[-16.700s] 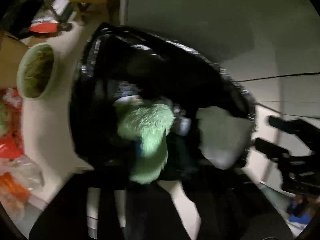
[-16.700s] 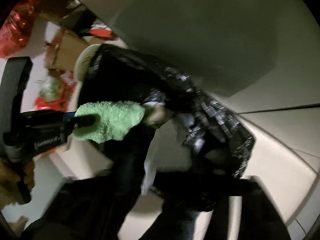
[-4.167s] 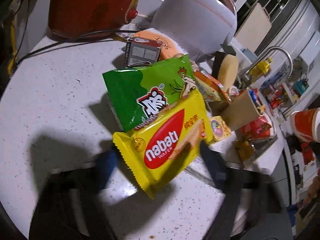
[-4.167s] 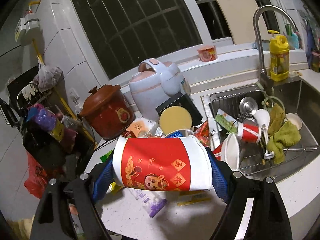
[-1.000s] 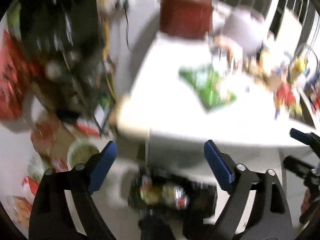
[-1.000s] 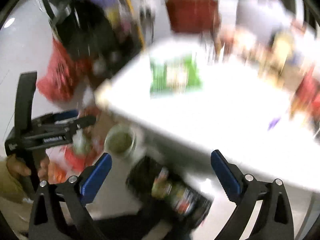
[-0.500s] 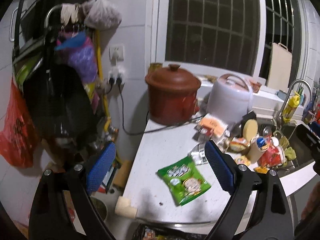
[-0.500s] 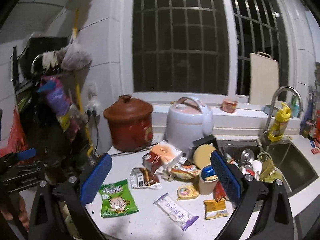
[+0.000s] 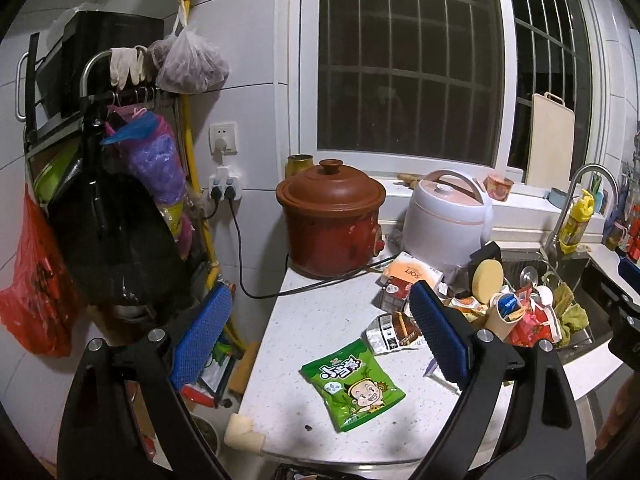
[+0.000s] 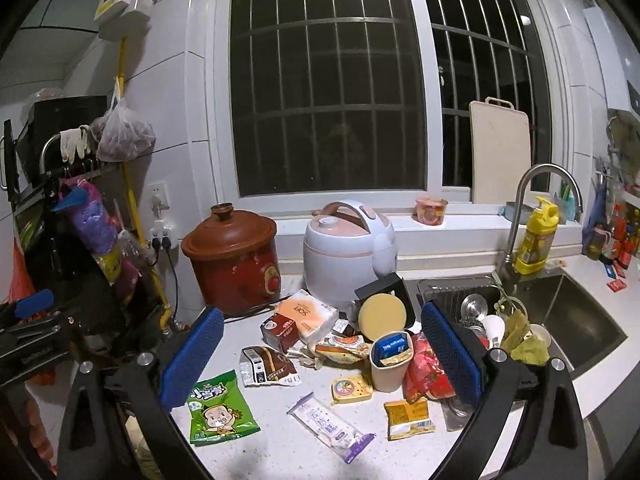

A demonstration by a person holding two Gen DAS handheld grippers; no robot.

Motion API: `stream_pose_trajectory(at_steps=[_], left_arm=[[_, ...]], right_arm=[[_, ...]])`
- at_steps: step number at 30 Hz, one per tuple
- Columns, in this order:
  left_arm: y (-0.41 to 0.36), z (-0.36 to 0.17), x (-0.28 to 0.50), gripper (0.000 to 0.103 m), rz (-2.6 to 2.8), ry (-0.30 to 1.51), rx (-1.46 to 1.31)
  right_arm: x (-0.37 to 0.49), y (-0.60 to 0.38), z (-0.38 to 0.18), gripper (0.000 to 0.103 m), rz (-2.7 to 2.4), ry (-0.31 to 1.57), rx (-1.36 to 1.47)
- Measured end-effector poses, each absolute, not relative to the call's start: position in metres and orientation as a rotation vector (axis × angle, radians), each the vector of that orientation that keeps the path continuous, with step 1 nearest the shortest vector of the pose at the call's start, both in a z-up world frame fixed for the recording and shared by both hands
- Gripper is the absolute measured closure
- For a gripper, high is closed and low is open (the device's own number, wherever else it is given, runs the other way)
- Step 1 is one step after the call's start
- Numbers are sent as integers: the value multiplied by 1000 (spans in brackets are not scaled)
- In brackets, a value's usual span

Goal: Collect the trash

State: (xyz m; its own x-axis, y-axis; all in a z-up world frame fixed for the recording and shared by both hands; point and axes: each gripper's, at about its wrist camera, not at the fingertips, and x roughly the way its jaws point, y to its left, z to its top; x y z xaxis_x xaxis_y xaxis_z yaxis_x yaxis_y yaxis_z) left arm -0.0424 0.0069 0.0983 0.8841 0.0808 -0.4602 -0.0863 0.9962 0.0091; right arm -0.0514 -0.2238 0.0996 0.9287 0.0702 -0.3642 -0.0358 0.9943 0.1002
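On the white counter (image 10: 280, 432) in front of me lies scattered trash: one green snack packet (image 10: 218, 408) near the left edge, one brown wrapper (image 10: 266, 366), one white-and-purple wrapper (image 10: 330, 426), one yellow packet (image 10: 408, 418), and one beige cup (image 10: 390, 364) stuffed with a blue wrapper. Behind stand two cookers, one red-brown (image 10: 234, 260) and one white (image 10: 348, 252). My left gripper (image 9: 320, 340) and right gripper (image 10: 320, 354) both hover wide apart, each holding nothing.
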Motion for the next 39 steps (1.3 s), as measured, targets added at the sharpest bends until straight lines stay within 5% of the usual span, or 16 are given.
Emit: stream_pose_trajectory(at_steps=[39], left_arm=[[5,94,-35,15,53,493,-1]], right_arm=[[-48,-224,100,5,54,385,87]])
